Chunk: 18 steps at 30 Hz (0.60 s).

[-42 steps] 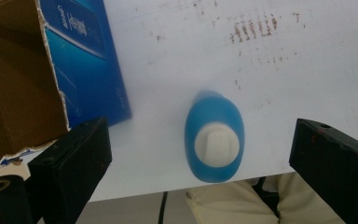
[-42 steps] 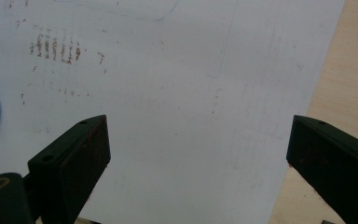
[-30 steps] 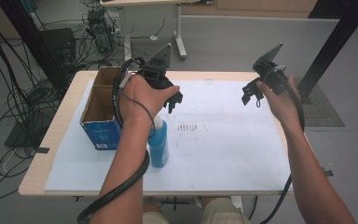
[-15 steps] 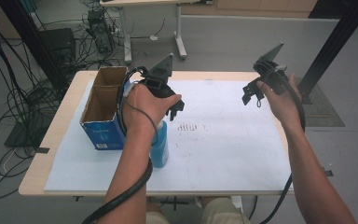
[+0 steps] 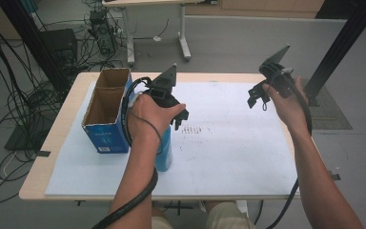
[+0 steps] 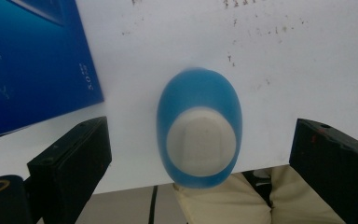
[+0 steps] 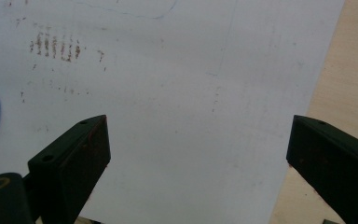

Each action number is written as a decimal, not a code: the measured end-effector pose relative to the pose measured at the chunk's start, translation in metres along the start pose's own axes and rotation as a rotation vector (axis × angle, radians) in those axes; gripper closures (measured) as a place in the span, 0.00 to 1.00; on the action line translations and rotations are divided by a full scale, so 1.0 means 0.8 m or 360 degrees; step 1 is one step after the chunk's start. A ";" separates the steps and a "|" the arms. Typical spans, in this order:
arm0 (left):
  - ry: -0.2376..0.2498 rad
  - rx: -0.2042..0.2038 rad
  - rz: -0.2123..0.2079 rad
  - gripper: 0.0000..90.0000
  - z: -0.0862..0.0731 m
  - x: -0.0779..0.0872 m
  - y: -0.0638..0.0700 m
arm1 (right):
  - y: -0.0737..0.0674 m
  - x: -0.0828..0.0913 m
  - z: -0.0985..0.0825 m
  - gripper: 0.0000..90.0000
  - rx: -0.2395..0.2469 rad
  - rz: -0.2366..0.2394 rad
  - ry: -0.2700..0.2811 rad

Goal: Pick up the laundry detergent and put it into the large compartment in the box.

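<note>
Blue bottle (image 6: 198, 135) stands upright on the white sheet (image 5: 228, 157) that covers the bench (image 5: 66, 114), just beside the blue carton (image 5: 106, 112). From the high view most of it is hidden behind the person's left forearm — only a strip of blue (image 5: 164, 152) shows below the hand. The left tool (image 5: 174, 114) hangs above it; in the left gripper view its jaws stand wide apart, one to each side of the bottle's pale cap and clear of it. That view looks straight down, so the bottle's height and label cannot be made out.

One bottle, one carton, two tools. The carton is open at the top, with two compartments; what lies inside is too dark to tell. The right tool (image 5: 259, 95) is held above the far right part of the sheet, well apart from the bottle, jaws spread with nothing between them. In the right gripper view a sliver of the bottle — cut off by the left edge — just shows.
</note>
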<state>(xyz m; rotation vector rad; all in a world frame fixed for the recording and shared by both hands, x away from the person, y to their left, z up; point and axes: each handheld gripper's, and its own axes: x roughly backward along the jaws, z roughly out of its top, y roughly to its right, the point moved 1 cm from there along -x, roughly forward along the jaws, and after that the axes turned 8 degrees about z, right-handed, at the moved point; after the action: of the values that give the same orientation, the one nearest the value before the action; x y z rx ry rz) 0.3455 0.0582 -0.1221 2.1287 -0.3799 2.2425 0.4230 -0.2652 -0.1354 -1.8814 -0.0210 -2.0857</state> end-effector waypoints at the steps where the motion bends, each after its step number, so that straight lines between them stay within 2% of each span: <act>1: 0.0001 0.0001 -0.0005 0.06 0.000 -0.001 0.000 | 0.000 0.000 0.000 0.06 0.0000 -0.0001 0.0001; 18: -0.0043 0.0022 -0.0002 0.07 0.002 -0.034 0.005 | 0.000 -0.004 0.000 0.06 -0.0005 -0.0002 0.0000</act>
<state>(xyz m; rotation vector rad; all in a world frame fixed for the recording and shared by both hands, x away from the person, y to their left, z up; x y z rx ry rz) 0.3481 0.0577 -0.1494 2.1674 -0.3645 2.2243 0.4229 -0.2648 -0.1382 -1.8834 -0.0193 -2.0881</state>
